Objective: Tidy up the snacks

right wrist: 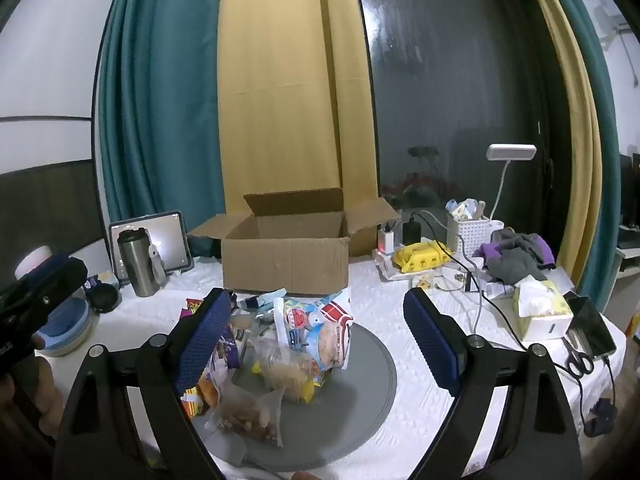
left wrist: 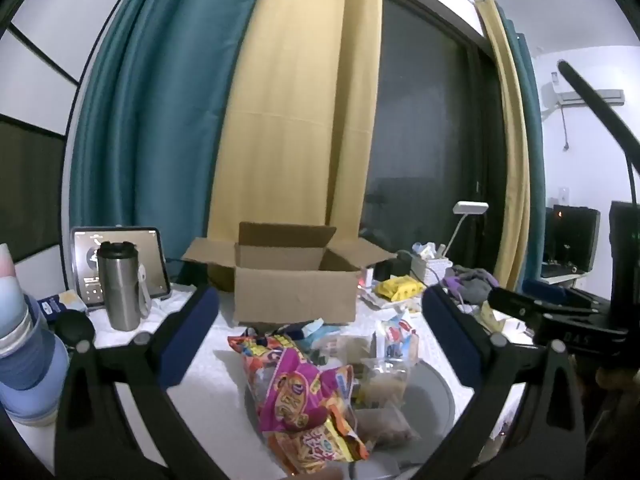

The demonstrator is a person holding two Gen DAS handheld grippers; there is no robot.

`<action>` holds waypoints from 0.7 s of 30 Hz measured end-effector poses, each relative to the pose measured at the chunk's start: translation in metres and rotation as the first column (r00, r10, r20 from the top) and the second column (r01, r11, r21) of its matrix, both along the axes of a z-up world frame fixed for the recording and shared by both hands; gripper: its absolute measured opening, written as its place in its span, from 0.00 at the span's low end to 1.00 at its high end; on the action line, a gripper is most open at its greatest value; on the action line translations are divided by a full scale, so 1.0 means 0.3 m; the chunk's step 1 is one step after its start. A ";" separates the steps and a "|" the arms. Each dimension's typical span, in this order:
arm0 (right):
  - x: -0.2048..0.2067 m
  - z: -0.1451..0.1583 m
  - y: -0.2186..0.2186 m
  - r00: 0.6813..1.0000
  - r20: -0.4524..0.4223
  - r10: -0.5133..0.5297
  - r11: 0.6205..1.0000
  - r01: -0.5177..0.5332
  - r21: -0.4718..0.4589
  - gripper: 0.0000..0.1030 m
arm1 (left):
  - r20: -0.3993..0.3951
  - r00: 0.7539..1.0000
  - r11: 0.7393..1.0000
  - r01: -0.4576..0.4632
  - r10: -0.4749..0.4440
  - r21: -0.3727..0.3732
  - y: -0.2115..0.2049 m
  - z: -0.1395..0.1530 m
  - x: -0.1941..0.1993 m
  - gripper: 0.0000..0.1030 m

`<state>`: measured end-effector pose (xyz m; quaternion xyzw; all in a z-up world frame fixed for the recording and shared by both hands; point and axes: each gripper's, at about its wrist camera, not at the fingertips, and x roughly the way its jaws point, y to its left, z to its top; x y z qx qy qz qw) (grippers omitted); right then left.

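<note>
Several snack packets [right wrist: 280,344] lie heaped on a grey round mat [right wrist: 360,392], just in front of the open cardboard box [right wrist: 286,256] on the bench [right wrist: 400,308]. Both the left claw [left wrist: 320,340] and the right claw [right wrist: 318,338] stand spread wide and empty above the heap. Judging by looks, the packets are light, crinkly, slippery film with crushable contents. The pink packet [left wrist: 296,396] near the box-side heap is best pinched at a sealed edge, gently.
</note>
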<state>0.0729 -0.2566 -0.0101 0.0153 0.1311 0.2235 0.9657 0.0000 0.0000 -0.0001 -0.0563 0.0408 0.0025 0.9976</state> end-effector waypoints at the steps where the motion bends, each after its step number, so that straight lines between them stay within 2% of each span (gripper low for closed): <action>1: -0.001 0.000 0.001 1.000 0.001 0.000 1.000 0.000 0.000 0.88 | -0.001 1.000 1.000 0.000 0.000 0.001 0.000 -0.001 0.001 0.99; 21: 0.009 -0.012 0.003 1.000 -0.014 0.004 1.000 -0.004 0.000 0.88 | -0.011 1.000 1.000 0.006 -0.006 -0.002 0.007 0.007 0.014 0.99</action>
